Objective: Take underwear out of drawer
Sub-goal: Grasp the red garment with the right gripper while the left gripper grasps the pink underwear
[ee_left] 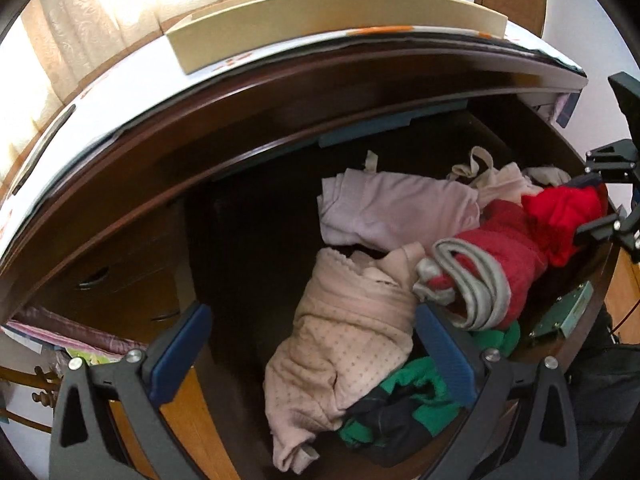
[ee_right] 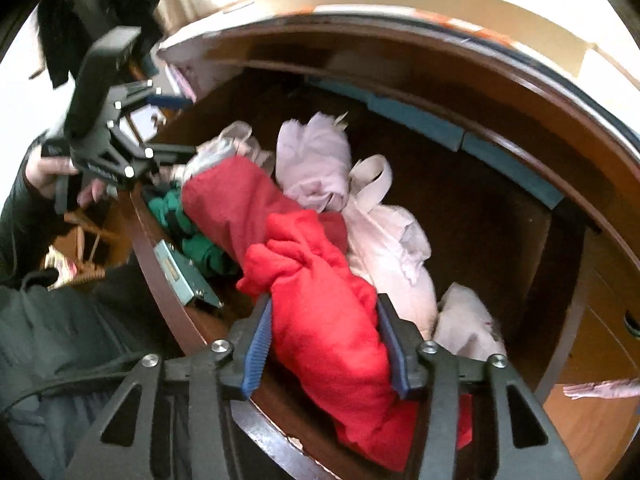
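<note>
The open dark wooden drawer (ee_left: 248,240) holds a heap of underwear. My right gripper (ee_right: 324,340) is shut on a bright red garment (ee_right: 320,300), its blue pads pressing the bunched cloth from both sides at the drawer's front rim (ee_right: 176,308). The left wrist view shows that same gripper (ee_left: 592,204) at the right edge, with the red cloth (ee_left: 560,216) in it. My left gripper (ee_left: 316,344) stands open over a beige dotted piece of underwear (ee_left: 340,344), which lies loose between the wide-apart fingers. In the right wrist view the left gripper (ee_right: 176,126) hangs at the upper left.
Also in the drawer are a lilac garment (ee_left: 392,208), a dark red one (ee_left: 504,248), a green and dark one (ee_left: 424,392) and a grey-white band (ee_left: 480,280). A cream box (ee_left: 320,20) sits on the dresser top. A person's hand (ee_right: 44,172) holds the left gripper.
</note>
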A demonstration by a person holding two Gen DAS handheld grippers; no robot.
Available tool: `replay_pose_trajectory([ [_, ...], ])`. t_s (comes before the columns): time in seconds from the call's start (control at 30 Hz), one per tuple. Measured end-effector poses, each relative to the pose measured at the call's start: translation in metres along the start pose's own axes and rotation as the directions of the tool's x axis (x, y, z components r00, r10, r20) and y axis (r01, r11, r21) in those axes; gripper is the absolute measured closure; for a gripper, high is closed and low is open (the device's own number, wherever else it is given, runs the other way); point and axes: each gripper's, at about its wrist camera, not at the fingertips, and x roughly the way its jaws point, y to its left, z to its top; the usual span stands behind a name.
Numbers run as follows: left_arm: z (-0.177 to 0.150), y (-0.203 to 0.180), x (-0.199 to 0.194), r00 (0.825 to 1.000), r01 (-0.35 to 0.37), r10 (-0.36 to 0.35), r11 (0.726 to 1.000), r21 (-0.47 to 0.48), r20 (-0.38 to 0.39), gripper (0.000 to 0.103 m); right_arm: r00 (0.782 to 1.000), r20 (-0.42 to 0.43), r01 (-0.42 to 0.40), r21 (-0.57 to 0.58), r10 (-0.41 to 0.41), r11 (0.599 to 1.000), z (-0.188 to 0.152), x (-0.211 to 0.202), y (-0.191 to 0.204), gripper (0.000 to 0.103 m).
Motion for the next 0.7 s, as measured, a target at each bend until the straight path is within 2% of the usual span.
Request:
replay_pose_trajectory([
  [0.07,0.001,-0.001,0.003,1.0,0.021,-0.021,1.0,0.007,-0.015,0.0,0.999,0.047,-0.002,0.044,0.0,0.999,0.0,-0.009,-0.007,0.052],
  [0.23,0.003,-0.015,0.01,0.999,0.015,-0.01,0.995,0.094,-0.048,0.001,0.988,0.153,0.013,0.137,-0.034,0.991,0.005,-0.025,-0.021,0.053],
  [0.33,0.005,-0.017,0.017,0.997,0.023,-0.016,0.994,0.104,-0.074,0.007,0.982,0.188,0.004,0.161,-0.034,0.987,0.009,-0.027,-0.023,0.053],
  [0.47,0.009,-0.016,0.028,0.99,0.046,-0.031,0.993,0.107,-0.138,0.018,0.978,0.206,-0.024,0.18,-0.014,0.983,0.013,-0.021,-0.021,0.053],
  [0.63,0.014,-0.025,0.042,0.977,0.071,-0.035,0.983,0.168,-0.208,0.02,0.976,0.216,-0.036,0.179,-0.003,0.983,0.022,-0.014,-0.019,0.053],
  [0.7,0.017,-0.03,0.049,0.973,0.083,-0.039,0.978,0.191,-0.227,0.027,0.977,0.215,-0.038,0.175,-0.001,0.984,0.024,-0.011,-0.019,0.053],
])
